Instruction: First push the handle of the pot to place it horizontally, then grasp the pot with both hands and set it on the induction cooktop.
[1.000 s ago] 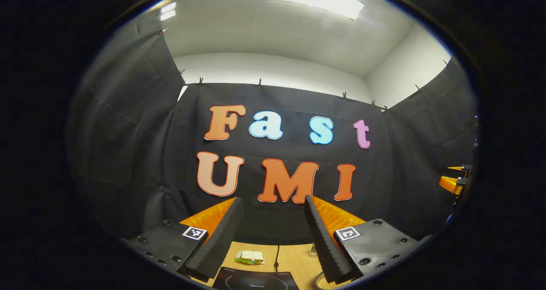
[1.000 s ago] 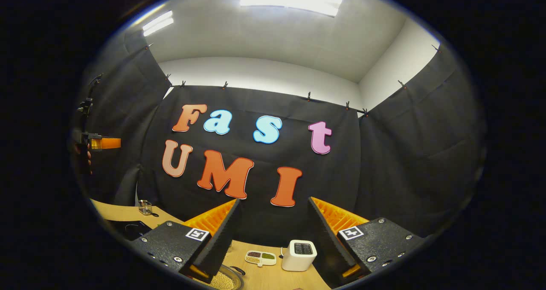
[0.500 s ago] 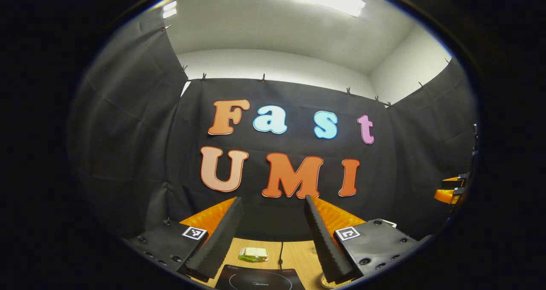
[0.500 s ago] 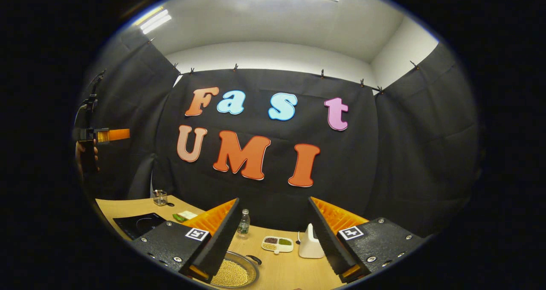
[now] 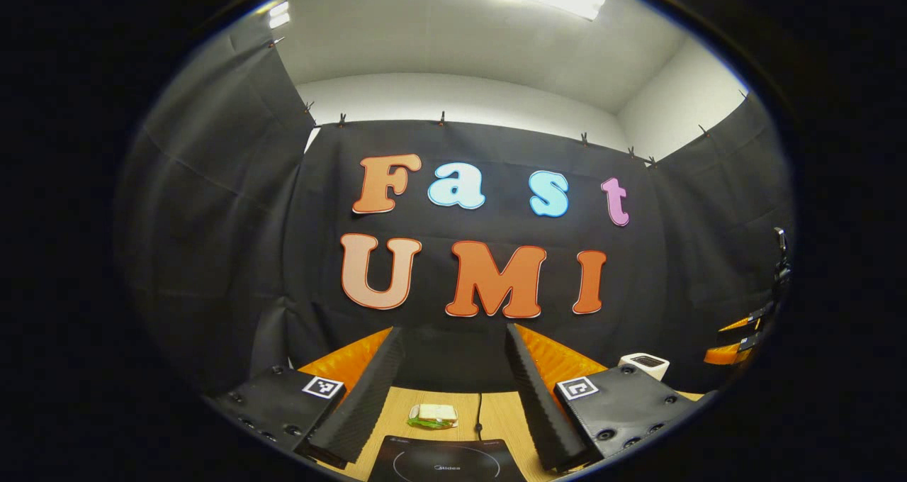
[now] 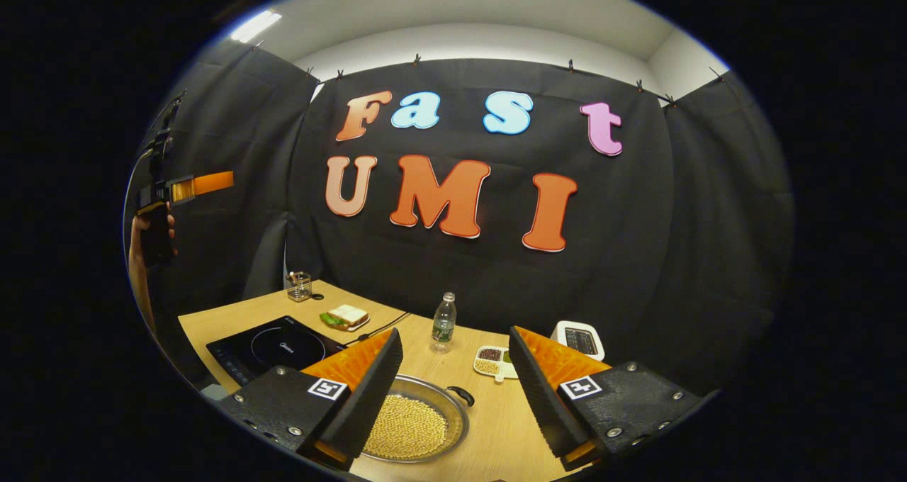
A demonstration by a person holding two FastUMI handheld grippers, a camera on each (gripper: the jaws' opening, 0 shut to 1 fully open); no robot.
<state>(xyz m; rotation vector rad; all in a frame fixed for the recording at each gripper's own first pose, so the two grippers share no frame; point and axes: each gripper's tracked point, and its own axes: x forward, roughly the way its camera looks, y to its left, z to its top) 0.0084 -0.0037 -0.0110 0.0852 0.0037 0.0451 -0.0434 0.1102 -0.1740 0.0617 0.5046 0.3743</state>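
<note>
Below — right gripper [image 6: 453,397]: jaws wide apart, holding nothing, above the pot [image 6: 414,425] | left gripper [image 5: 453,404]: spread, empty, over the induction cooktop [image 5: 446,461] | pot on table [image 6: 496,432], right of cooktop, filled with beans — likely heavy, rigid, spill-prone; push the small dark handle [image 6: 460,395], then grip opposite rims, keeping level.

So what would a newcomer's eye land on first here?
Probably the pot full of pale beans, low in the right gripper view between the open right gripper fingers. Next, the black induction cooktop left of it on the wooden table, with a sandwich just behind.
</note>
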